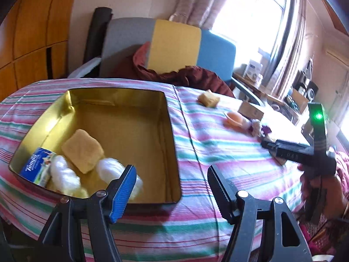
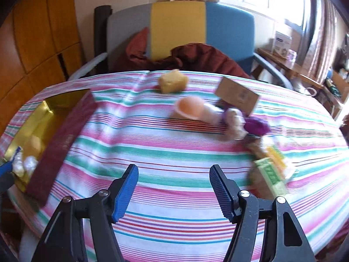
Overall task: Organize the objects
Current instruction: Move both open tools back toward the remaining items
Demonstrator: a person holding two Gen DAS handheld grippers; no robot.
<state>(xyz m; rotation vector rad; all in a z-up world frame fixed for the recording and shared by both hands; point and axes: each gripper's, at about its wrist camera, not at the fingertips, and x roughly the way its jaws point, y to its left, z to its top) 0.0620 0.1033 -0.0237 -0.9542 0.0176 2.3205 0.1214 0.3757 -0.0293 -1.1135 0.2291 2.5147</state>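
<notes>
Left wrist view showed the left hand-held gripper [image 1: 171, 175] spread apart, empty, over the tin's [image 1: 172, 135] lower right rim. Right hand-held gripper [image 2: 173, 174], also apart, hung above bare striped desk [image 2: 174, 152]; loose snacks [image 2: 270, 172] crowded the frame's right side.

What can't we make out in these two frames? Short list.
- Green packet, right wrist view: motion blur, print unreadable.
- Purple and pale items, right wrist view: smeared, identity unclear.
- Tin interior, right wrist view: mostly hidden by its near wall.
- Tissue pack, left wrist view: partly behind the tin rim.
- White bag, left wrist view: partly covered by the left gripper finger.
- Brown box label: too blurred.
</notes>
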